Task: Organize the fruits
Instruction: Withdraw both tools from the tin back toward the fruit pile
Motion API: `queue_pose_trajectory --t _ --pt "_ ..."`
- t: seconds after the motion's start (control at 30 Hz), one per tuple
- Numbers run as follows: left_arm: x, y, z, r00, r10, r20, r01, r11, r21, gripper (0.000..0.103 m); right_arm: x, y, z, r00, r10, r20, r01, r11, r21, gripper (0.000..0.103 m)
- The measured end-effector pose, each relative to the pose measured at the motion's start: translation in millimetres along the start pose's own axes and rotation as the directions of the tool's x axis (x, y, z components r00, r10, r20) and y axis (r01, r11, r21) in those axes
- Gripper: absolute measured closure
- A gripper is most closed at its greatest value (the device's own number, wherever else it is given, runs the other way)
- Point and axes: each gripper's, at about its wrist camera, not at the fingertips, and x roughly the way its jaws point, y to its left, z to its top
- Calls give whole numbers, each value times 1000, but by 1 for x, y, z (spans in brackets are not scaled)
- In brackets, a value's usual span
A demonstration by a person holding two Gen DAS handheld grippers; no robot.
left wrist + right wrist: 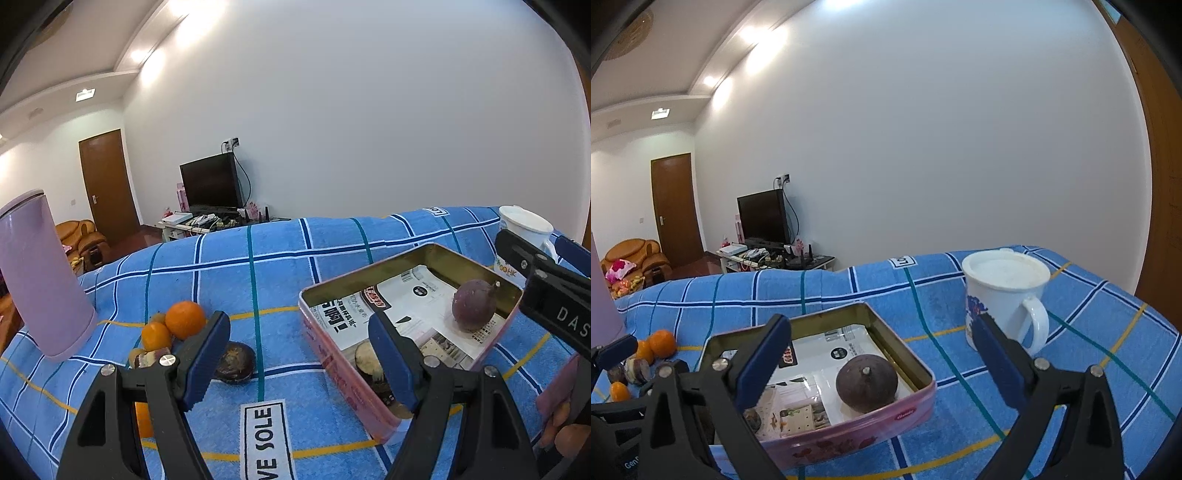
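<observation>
A pink tin box [325,343] [849,435] lined with printed paper lies on the blue checked cloth. A dark purple passion fruit [474,304] [866,382] rests inside it, and another dark fruit [365,356] [752,419] sits in its near corner. Left of the tin, a dark fruit [236,363] lies on the cloth beside two oranges [184,319] [663,343]. My left gripper [299,356] is open and holds nothing, hovering between that loose fruit and the tin. My right gripper [881,360] is open over the tin, its pads clear of the passion fruit.
A tall lilac bottle [40,273] stands at the left of the cloth. A white mug [1004,295] [526,227] stands to the right, behind the tin. More small fruit [618,391] lies near the oranges. The cloth's far edge drops off toward the room.
</observation>
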Motion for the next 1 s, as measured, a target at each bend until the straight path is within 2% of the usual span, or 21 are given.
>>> queue_pose_trajectory --t 0.7,1.0 --pt "-11 26 -8 1000 27 -4 -28 999 -25 25 -16 8 -4 1000 1 12 -1 1000 -2 2" --pt "-13 49 -14 999 46 -25 -47 998 -39 24 -31 31 -12 999 48 6 -48 998 -32 2"
